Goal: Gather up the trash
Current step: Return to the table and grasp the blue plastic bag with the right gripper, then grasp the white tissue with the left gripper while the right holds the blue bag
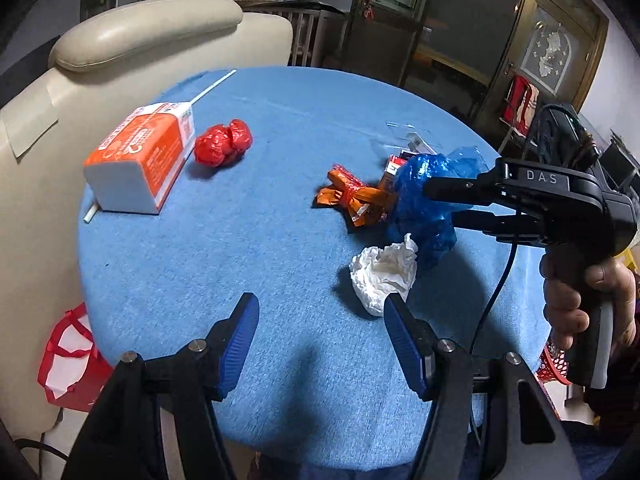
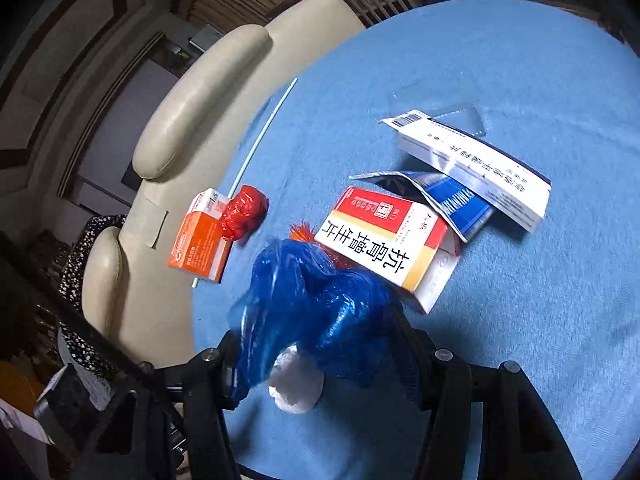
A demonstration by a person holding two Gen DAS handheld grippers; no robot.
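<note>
My right gripper [image 1: 438, 202] is shut on a crumpled blue plastic bag [image 1: 424, 200], which fills the space between its fingers in the right wrist view [image 2: 316, 312]. My left gripper [image 1: 320, 320] is open and empty above the near part of the round blue table [image 1: 240, 248]. A crumpled white tissue [image 1: 384, 276] lies just beyond its right finger. An orange wrapper [image 1: 352, 200], a red plastic ball [image 1: 224, 142] and an orange-white box [image 1: 140, 160] lie on the table. A red-yellow box [image 2: 388, 236] and white and blue packs [image 2: 472, 164] lie behind the bag.
A cream leather chair [image 1: 132, 52] stands against the table's far left. A white straw [image 1: 214, 86] lies near that edge. A red bag [image 1: 72, 360] sits on the floor at lower left. A red basket [image 1: 554, 364] is below the table's right edge.
</note>
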